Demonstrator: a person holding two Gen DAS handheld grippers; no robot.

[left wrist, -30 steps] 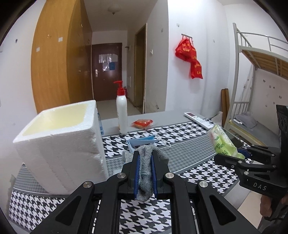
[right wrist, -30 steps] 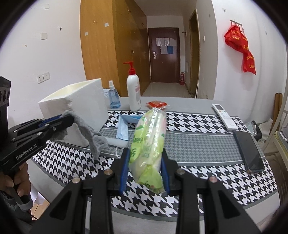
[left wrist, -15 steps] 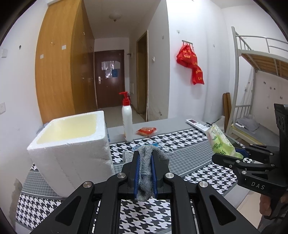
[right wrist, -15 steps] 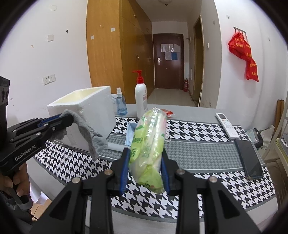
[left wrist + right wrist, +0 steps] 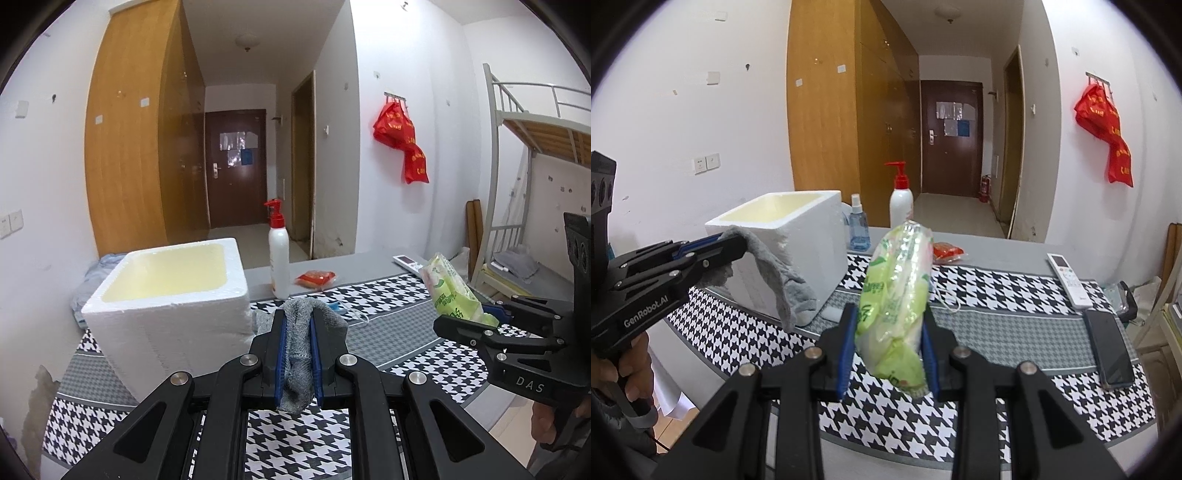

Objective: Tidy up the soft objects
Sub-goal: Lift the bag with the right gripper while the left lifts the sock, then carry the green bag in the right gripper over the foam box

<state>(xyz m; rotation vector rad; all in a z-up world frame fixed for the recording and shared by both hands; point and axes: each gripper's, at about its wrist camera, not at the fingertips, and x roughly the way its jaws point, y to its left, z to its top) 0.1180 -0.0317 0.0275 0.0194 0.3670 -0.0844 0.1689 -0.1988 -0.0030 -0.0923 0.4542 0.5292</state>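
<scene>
we hold both soft items aloft, seemingly to drop them into the open foam box (image 5: 166, 291) at left of frame. the left hand-held gripper (image 5: 298, 354) is clenched on a grey sock (image 5: 297, 332) at lower centre; the right hand-held gripper (image 5: 888, 350), level and raised above the surface (image 5: 1015, 306), pinches a green tissue pack (image 5: 895, 291).

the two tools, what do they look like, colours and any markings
Both are matte black linkage frames with silver pivot bolts and blue finger pads. The left tool carries white "GenRobot.AI" lettering on its side; the right tool shows "DAS". Bare hands grip the handles.
</scene>
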